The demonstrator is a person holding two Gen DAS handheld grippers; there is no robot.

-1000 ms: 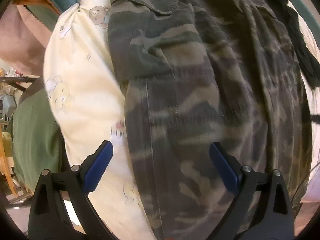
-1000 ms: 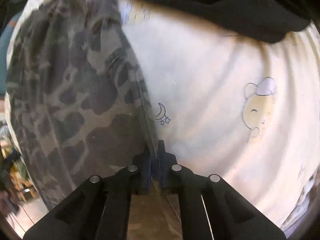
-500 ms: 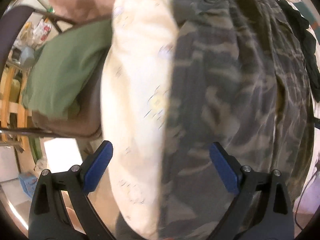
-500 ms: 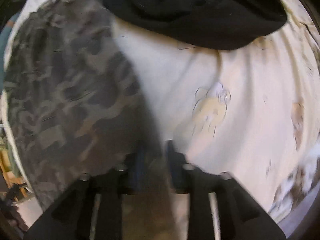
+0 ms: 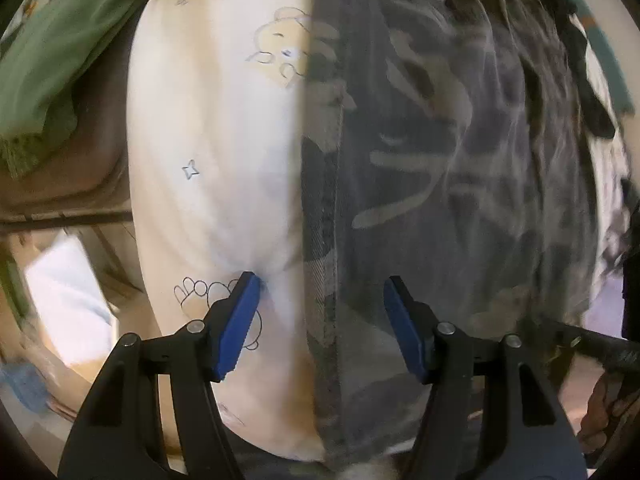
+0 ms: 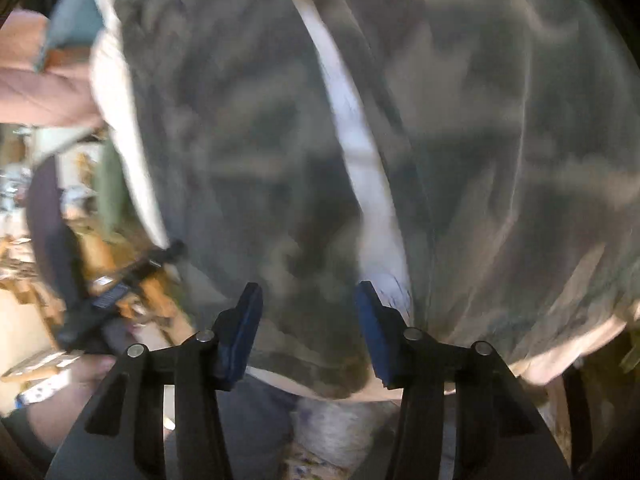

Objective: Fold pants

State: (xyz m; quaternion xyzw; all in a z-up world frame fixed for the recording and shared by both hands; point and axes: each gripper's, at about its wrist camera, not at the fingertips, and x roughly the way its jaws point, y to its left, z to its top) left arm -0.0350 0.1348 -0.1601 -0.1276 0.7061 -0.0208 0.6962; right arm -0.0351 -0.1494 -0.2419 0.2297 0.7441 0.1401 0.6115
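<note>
Camouflage pants lie spread on a cream sheet printed with bears. My left gripper points steeply down over the pants' left seam. Its jaws are closing, with the seam and a strip of sheet between the blue pads. The left fingertip dents the sheet and the other rests on the camo cloth. In the blurred right wrist view, both pant legs show with a white strip of sheet between them. My right gripper hangs over the left leg's lower edge. Its jaws are opening and grip nothing.
A green cloth lies over a chair left of the bed. A black garment and a teal item lie past the pants' far side. A pink cloth and floor clutter sit to the left. A hand shows at lower right.
My left gripper slid along the pants' left edge and its jaws narrowed. My right gripper let go of the pants' edge, opened, and swung across from the sheet onto the pants.
</note>
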